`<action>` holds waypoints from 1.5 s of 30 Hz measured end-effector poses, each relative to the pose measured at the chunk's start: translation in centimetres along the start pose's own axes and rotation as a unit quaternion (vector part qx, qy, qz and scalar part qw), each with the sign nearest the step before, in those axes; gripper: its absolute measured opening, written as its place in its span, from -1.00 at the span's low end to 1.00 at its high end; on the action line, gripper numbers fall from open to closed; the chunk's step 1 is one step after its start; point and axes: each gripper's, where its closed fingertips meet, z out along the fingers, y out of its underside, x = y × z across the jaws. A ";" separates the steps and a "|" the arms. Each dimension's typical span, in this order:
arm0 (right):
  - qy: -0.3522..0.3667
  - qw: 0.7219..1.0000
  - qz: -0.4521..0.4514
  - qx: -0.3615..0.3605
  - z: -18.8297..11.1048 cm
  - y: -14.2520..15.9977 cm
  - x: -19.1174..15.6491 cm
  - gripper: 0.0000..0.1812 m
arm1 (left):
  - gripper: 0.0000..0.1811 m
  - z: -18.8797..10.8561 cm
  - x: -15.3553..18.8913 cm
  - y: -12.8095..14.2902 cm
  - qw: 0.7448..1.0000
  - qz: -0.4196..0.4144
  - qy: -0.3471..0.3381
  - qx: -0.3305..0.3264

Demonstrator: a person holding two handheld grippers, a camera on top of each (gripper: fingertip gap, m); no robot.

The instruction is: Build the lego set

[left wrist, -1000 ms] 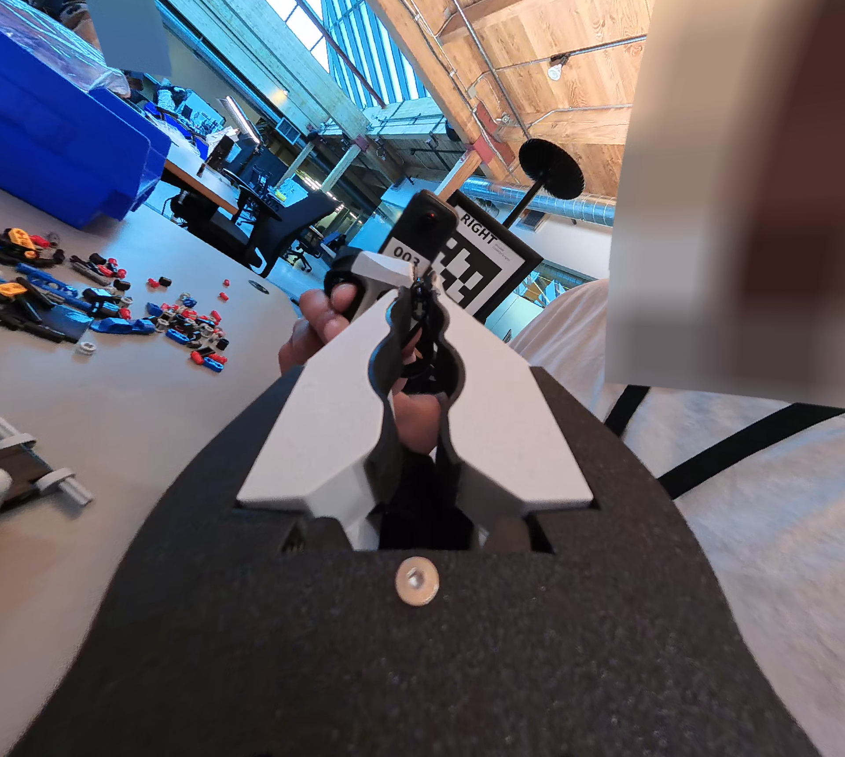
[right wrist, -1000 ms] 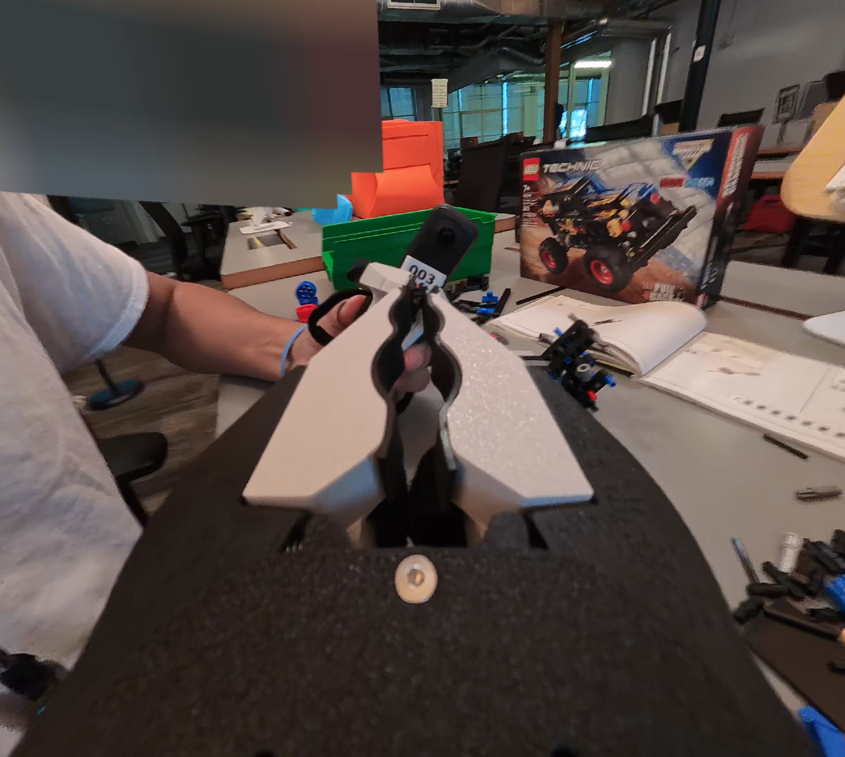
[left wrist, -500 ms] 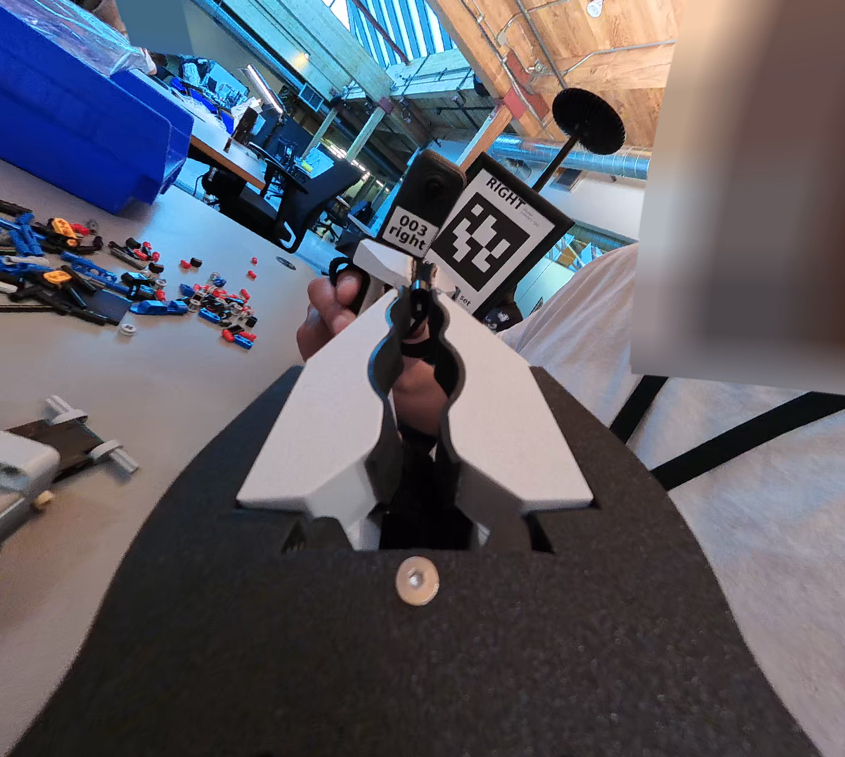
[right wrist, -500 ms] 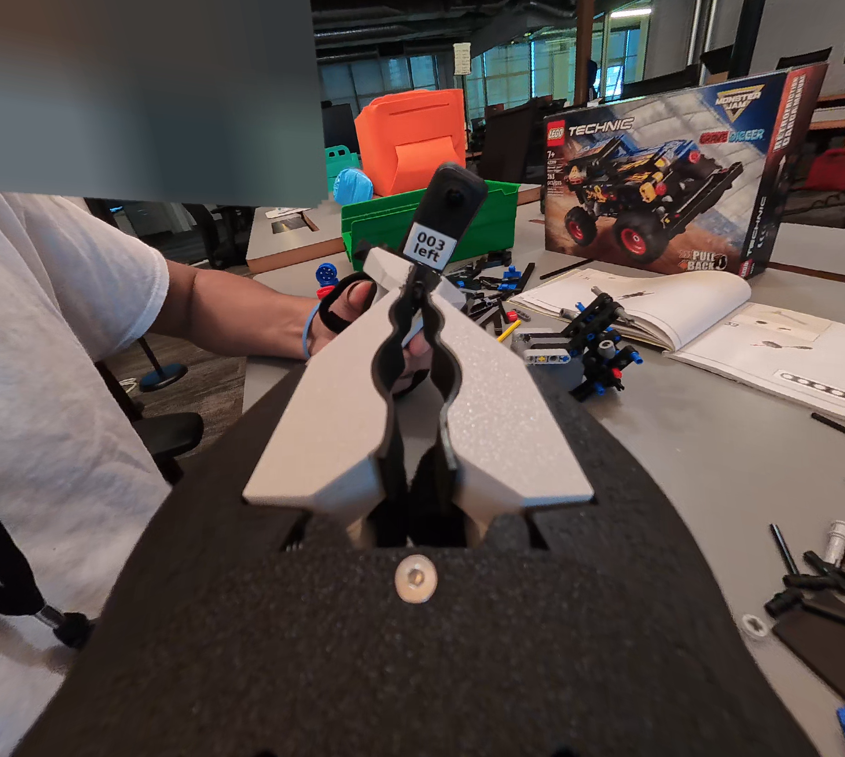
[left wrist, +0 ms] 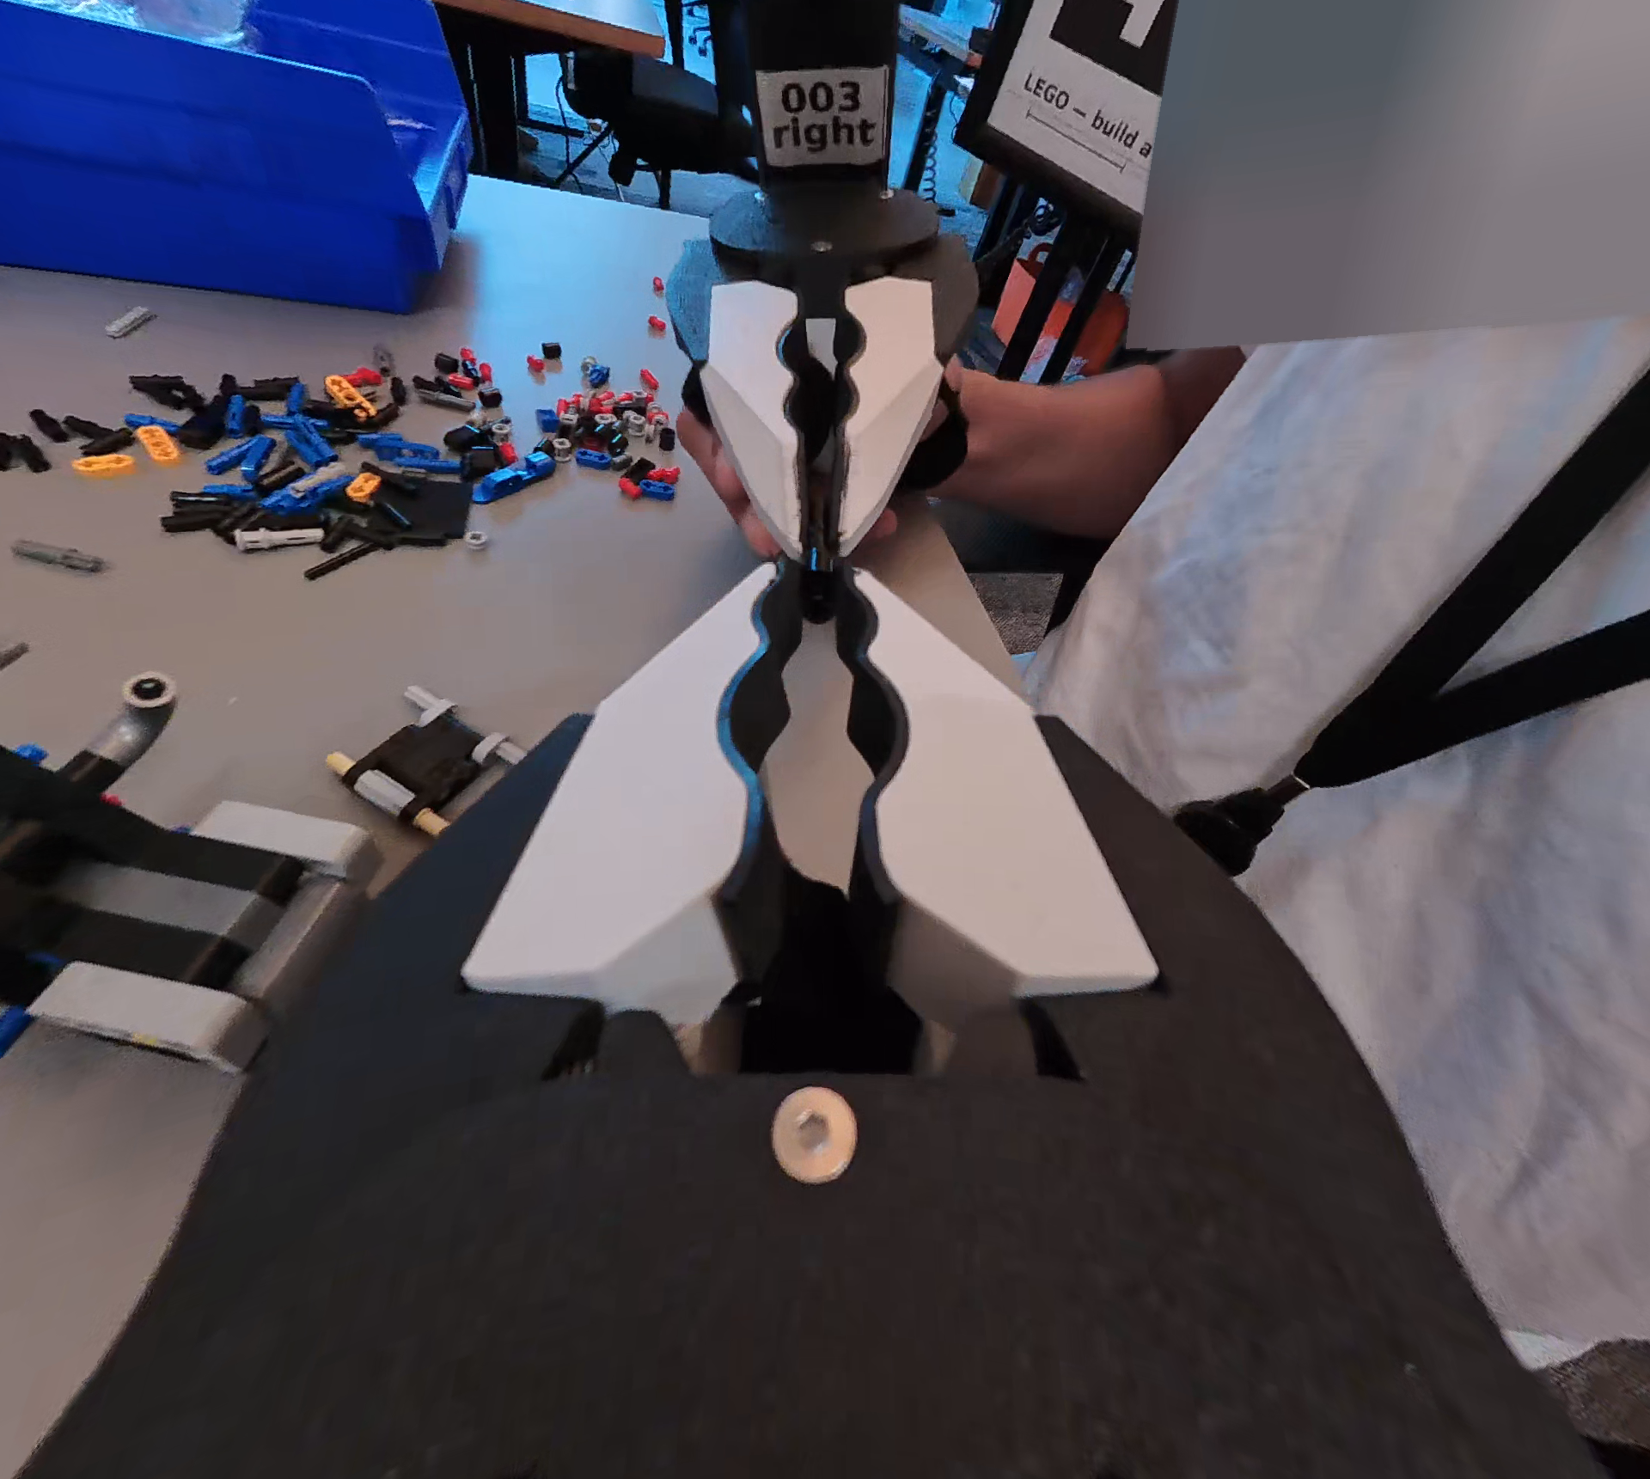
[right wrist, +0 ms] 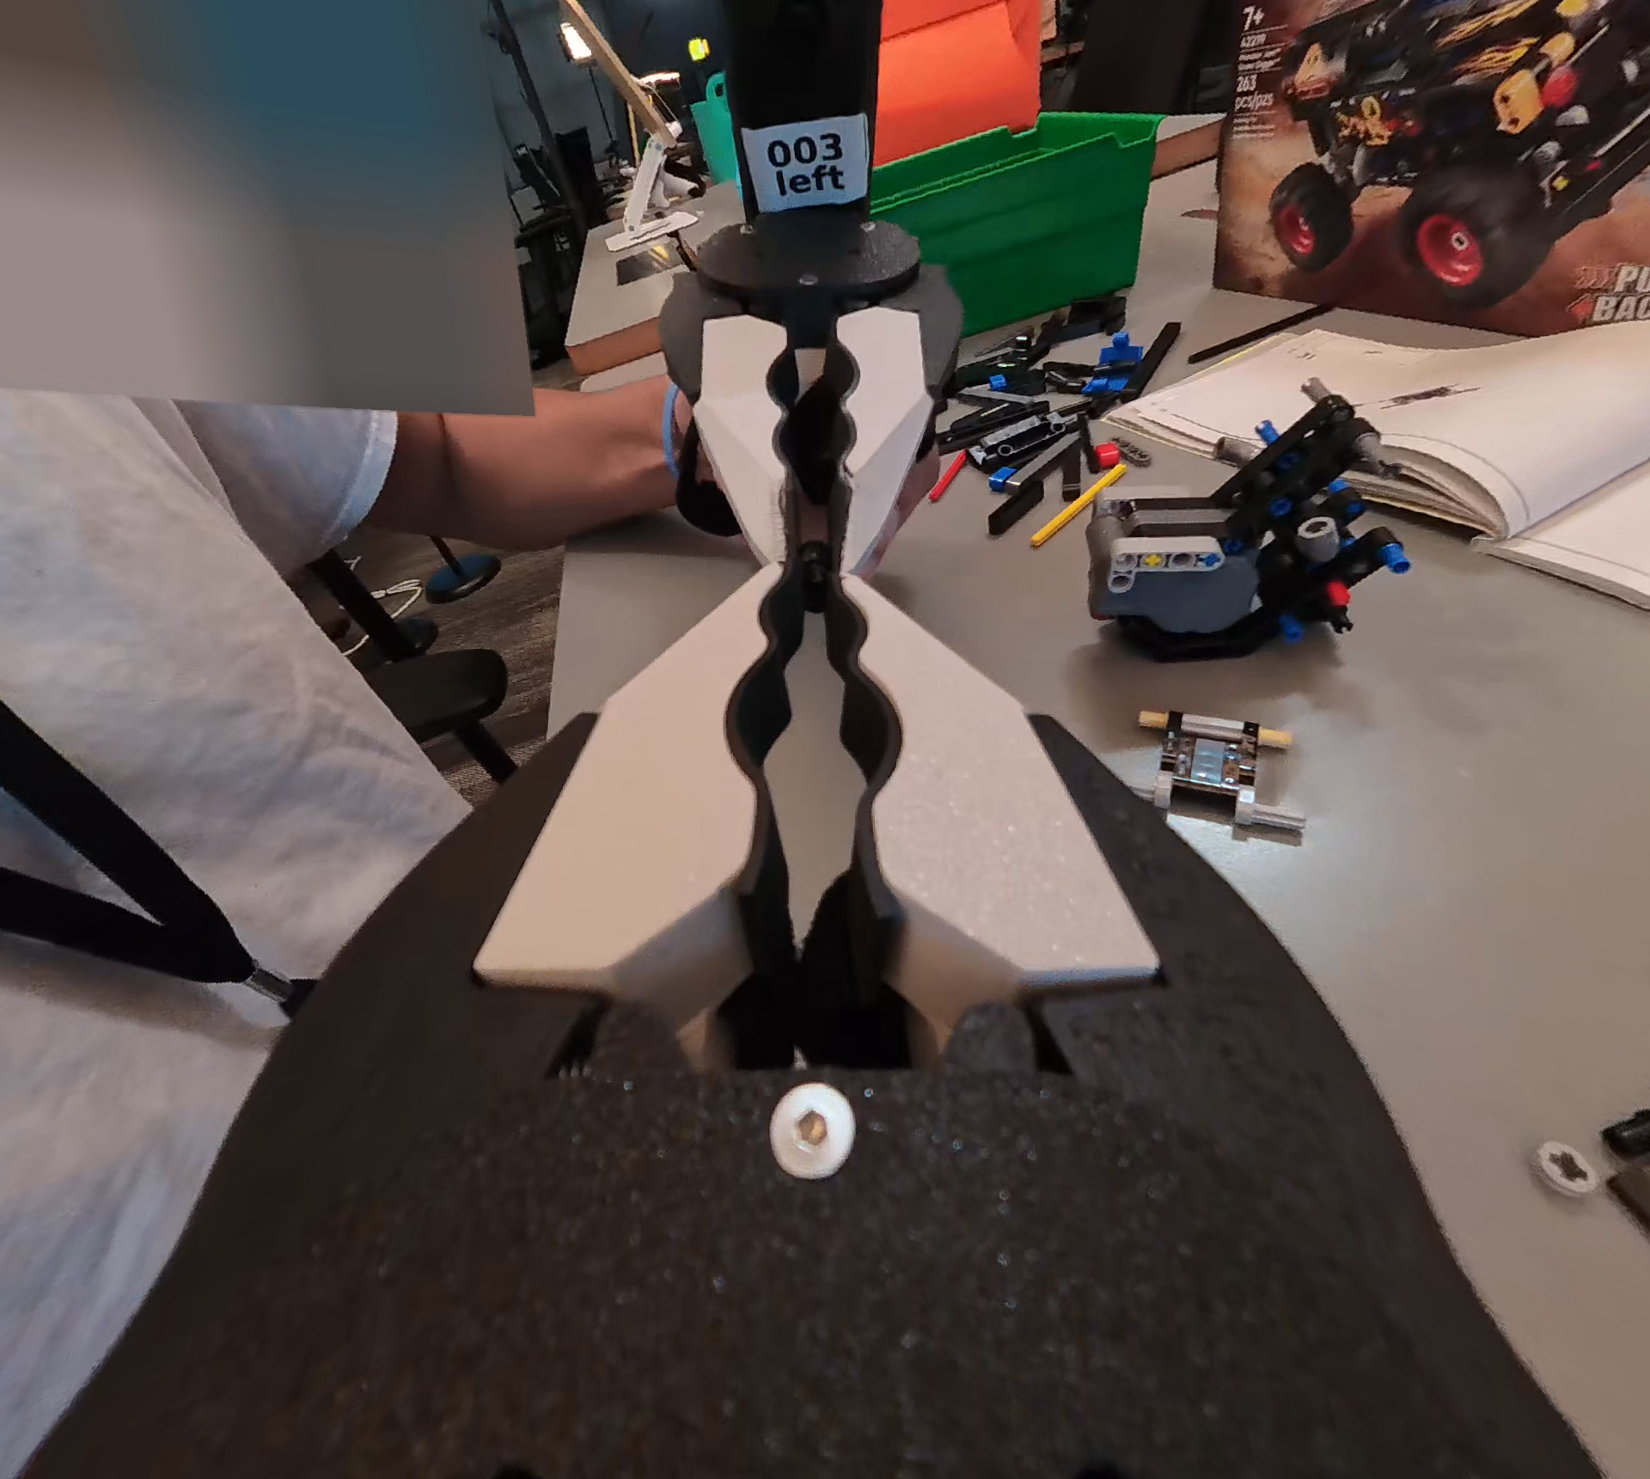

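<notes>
The left hand-held gripper and the right hand-held gripper met tip to tip, pointing at each other, both with jaws closed at the tips. A bare hand gripped the right unit; another hand gripped the left.

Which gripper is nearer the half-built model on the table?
Left. The half-built model sits close beside the left gripper, on the side away from the person. The right gripper meets it tip to tip, so its body lies farther from the model.
</notes>
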 end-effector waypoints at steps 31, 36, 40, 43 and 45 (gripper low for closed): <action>0.030 0.992 -0.044 0.116 -0.8 -3.7 -0.8 -0.96 | -0.94 -0.3 1.1 -4.0 0.941 -0.214 0.168 0.202; 0.008 0.997 -0.012 0.071 -0.5 -2.3 -0.5 -0.95 | -0.94 -0.1 0.8 -2.5 0.980 -0.124 0.094 0.125; 0.002 0.999 -0.002 0.051 -0.3 -1.6 -0.4 -0.96 | -0.94 -0.1 0.6 -2.0 0.989 -0.092 0.064 0.094; 0.004 0.999 0.000 0.043 -0.3 -1.3 -0.2 -0.96 | -0.94 0.0 0.4 -1.7 0.991 -0.088 0.058 0.085; 0.009 0.999 -0.001 0.034 -0.2 -1.0 -0.1 -0.96 | -0.94 0.0 0.2 -1.4 0.994 -0.073 0.044 0.070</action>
